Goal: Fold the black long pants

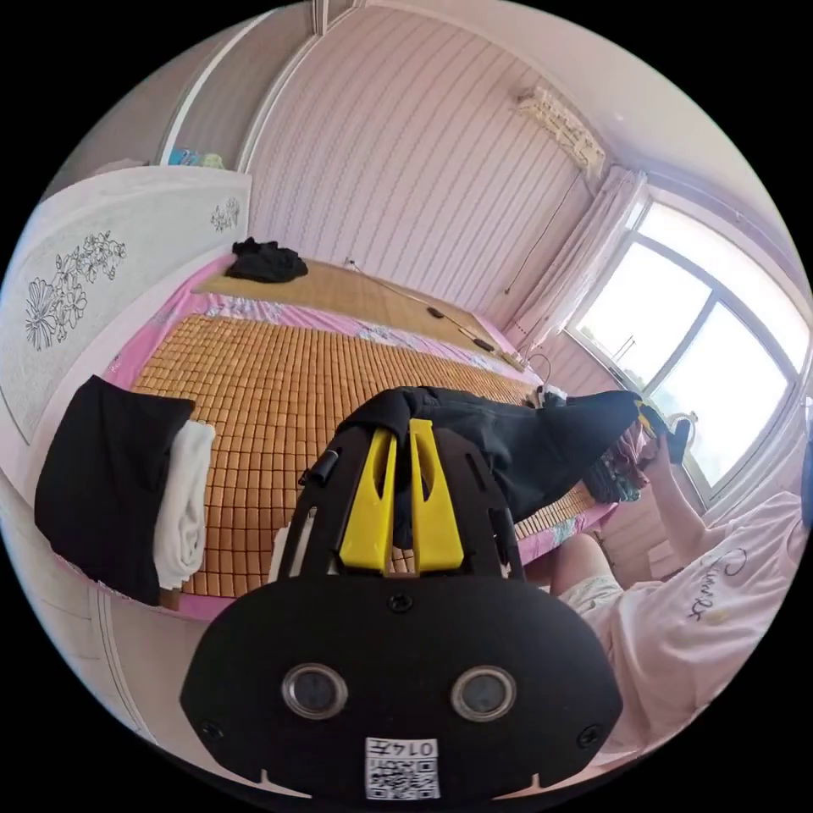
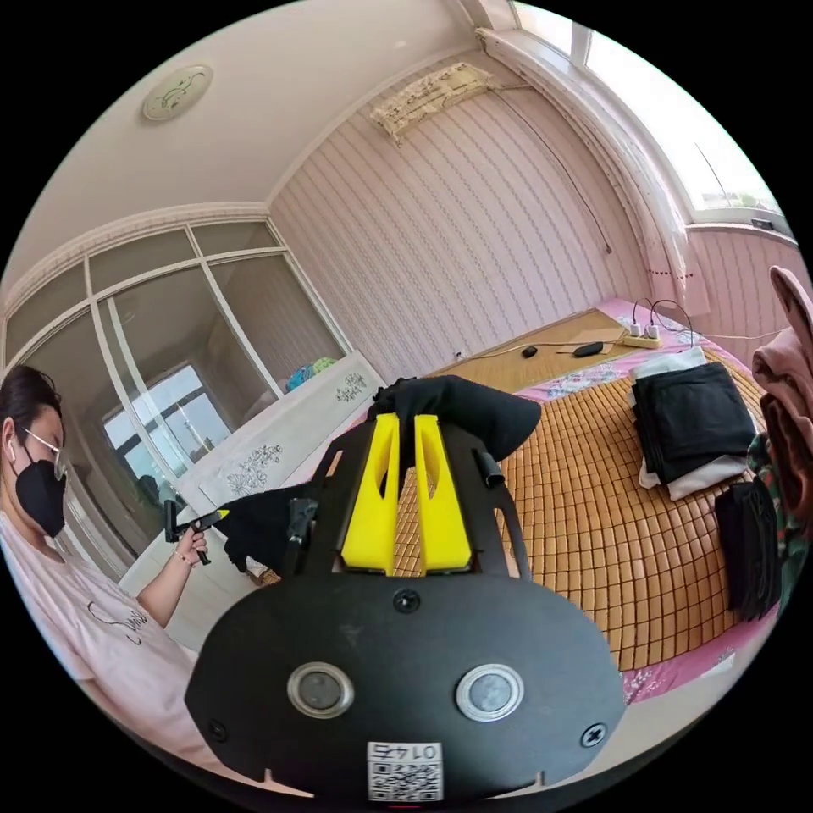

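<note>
A: Pink striped walls, a bright window [image 1: 690, 339], a bed [image 1: 279, 398] under a bamboo mat [image 2: 610, 542] with a pink patterned sheet at the edges.

B: And the black long pants [image 1: 525, 440]?

A: Held up above the mat, stretched between the two grippers, well off the surface. Left gripper [image 1: 403, 440] with its yellow jaws nearly together, black cloth pinched in the narrow gap. Same on the right gripper [image 2: 406, 432] — yellow jaws close on a bunched black end of the pants [image 2: 461, 411].

B: Seen from the other side as well?

A: Yes. In the left gripper view, the far end of the pants clamped at the yellow tip of the right gripper [image 1: 652, 419], in the person's hand [image 1: 665, 457] by the window. In the right gripper view, the left gripper [image 2: 212, 518] in the other hand [image 2: 190, 542], black fabric hanging from it.

B: Any boxes or baskets?

A: None to make out — just stacks. Folded black garment [image 1: 106, 483] over a folded white one [image 1: 182, 508] at the mat's near edge in the left gripper view; in the right gripper view a folded black-and-white stack [image 2: 690, 423] and another dark folded piece [image 2: 749, 550] beside it. Crumpled black clothing [image 1: 264, 261] further up the bed. Power strip [image 2: 644, 337] with cables near the wall.
</note>
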